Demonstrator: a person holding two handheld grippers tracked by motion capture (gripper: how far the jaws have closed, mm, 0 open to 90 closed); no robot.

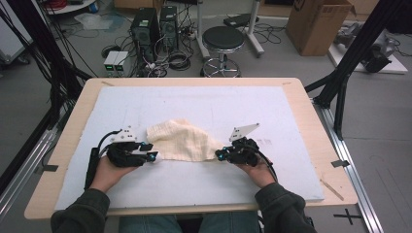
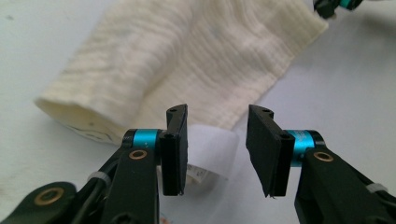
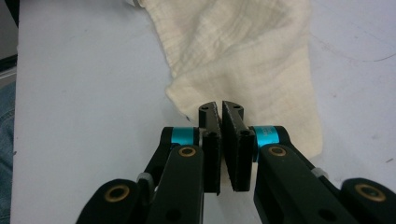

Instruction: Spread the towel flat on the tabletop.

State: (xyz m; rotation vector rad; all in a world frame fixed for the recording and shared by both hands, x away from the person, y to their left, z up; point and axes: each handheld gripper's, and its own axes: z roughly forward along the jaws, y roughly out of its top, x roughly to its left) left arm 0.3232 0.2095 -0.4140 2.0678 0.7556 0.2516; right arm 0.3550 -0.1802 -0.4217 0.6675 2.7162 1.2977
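A cream, ribbed cloth (image 1: 182, 141) lies crumpled on the white board (image 1: 218, 104), between my two grippers. My left gripper (image 1: 151, 156) sits at the cloth's left end, and its jaws stand open. In the left gripper view the gripper (image 2: 217, 140) straddles a white label (image 2: 210, 156) that sticks out from the edge of the cloth (image 2: 201, 56). My right gripper (image 1: 221, 154) is at the cloth's right corner. In the right gripper view the gripper (image 3: 220, 112) has its jaws pressed together on the near edge of the cloth (image 3: 247, 60). The right gripper (image 2: 334, 4) also shows far off past the cloth.
The board lies on a wooden table (image 1: 68, 141) with bare white surface around the cloth. Beyond the far edge stand a black stool (image 1: 222, 41), computer towers (image 1: 150, 29) with cables, and a cardboard box (image 1: 316, 24). Black frame posts (image 1: 350, 63) rise at the right.
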